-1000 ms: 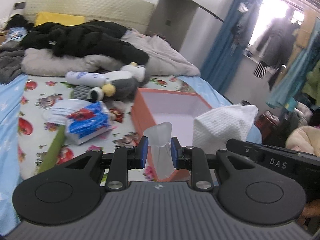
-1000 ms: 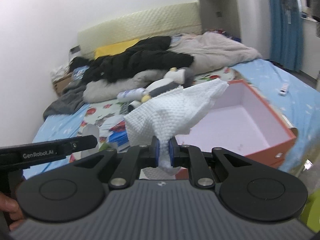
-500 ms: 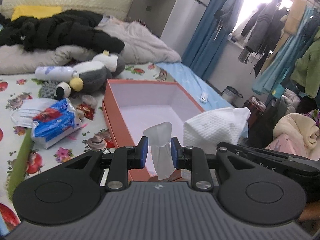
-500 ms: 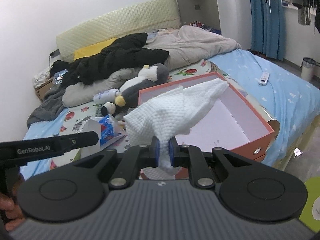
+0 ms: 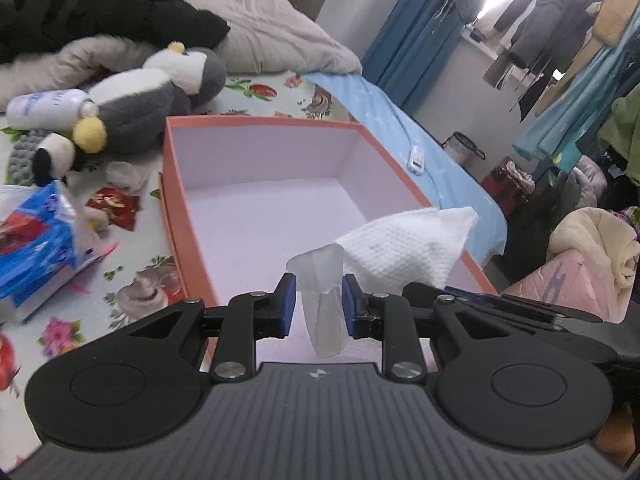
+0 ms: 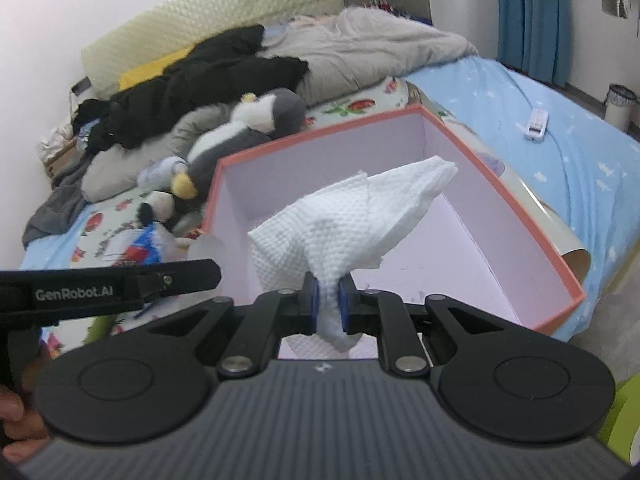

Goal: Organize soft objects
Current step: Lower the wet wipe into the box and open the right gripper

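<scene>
An open orange box (image 5: 176, 184) with a pale lilac inside lies on the bed; it also shows in the right wrist view (image 6: 516, 216). My left gripper (image 5: 318, 306) is shut on a translucent soft plastic piece (image 5: 320, 276) above the box's near edge. My right gripper (image 6: 328, 306) is shut on a white textured cloth (image 6: 352, 220) above the box; the cloth also shows in the left wrist view (image 5: 404, 244). A grey and white plush penguin (image 5: 140, 96) lies behind the box.
A blue tissue pack (image 5: 32, 248) lies left of the box. A white bottle (image 5: 44, 108) lies by the penguin. Black clothes (image 6: 192, 84) and a grey duvet (image 6: 368, 48) are heaped at the bed's head. A remote (image 6: 536, 122) lies on the blue sheet.
Both grippers have moved forward over the box while keeping their hold. The box now fills more of both views.
</scene>
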`<action>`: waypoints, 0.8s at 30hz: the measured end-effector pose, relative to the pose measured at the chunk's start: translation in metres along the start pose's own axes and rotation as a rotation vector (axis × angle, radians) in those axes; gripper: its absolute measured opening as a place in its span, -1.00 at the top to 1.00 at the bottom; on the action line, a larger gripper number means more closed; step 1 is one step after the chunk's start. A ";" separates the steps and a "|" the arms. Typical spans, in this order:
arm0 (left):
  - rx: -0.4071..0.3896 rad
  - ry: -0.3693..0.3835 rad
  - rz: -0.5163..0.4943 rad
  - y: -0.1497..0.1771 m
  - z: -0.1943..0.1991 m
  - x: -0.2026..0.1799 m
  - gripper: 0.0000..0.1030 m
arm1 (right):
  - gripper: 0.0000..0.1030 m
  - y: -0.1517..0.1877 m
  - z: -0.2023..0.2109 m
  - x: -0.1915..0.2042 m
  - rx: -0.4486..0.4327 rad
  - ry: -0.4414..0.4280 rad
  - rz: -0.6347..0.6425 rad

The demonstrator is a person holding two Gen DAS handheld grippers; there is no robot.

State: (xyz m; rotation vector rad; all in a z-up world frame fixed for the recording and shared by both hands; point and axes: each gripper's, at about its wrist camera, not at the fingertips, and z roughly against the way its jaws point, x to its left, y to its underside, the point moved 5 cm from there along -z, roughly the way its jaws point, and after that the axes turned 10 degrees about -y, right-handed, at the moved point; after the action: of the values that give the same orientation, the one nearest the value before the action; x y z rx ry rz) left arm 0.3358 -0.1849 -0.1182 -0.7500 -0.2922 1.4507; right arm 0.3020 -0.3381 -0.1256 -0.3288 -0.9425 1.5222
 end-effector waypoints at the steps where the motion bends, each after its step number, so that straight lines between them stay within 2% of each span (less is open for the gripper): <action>1: 0.008 -0.003 0.000 -0.003 -0.009 0.001 0.44 | 0.71 -0.001 -0.009 -0.006 0.007 0.002 -0.007; 10: 0.093 -0.025 -0.038 -0.013 -0.081 0.010 0.44 | 0.70 0.004 -0.074 -0.041 0.069 0.005 -0.085; 15: 0.096 -0.029 -0.050 -0.017 -0.096 0.012 0.44 | 0.69 0.002 -0.086 -0.045 0.084 0.017 -0.084; 17: 0.088 -0.032 -0.055 -0.016 -0.093 0.010 0.42 | 0.63 0.001 -0.085 -0.045 0.093 0.025 -0.071; 18: 0.087 -0.041 -0.055 -0.015 -0.091 0.010 0.26 | 0.49 0.000 -0.085 -0.046 0.096 0.029 -0.069; 21: 0.065 -0.054 -0.051 -0.016 -0.081 0.009 0.21 | -0.09 0.000 -0.079 -0.046 0.102 0.031 -0.066; 24: 0.040 -0.053 -0.035 -0.017 -0.063 0.010 0.21 | -0.09 -0.003 -0.068 -0.037 0.082 0.017 -0.027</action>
State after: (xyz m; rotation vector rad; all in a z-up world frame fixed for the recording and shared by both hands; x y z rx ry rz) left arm 0.3880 -0.1925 -0.1569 -0.6719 -0.3152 1.4409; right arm 0.3588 -0.3476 -0.1771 -0.2690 -0.8654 1.5265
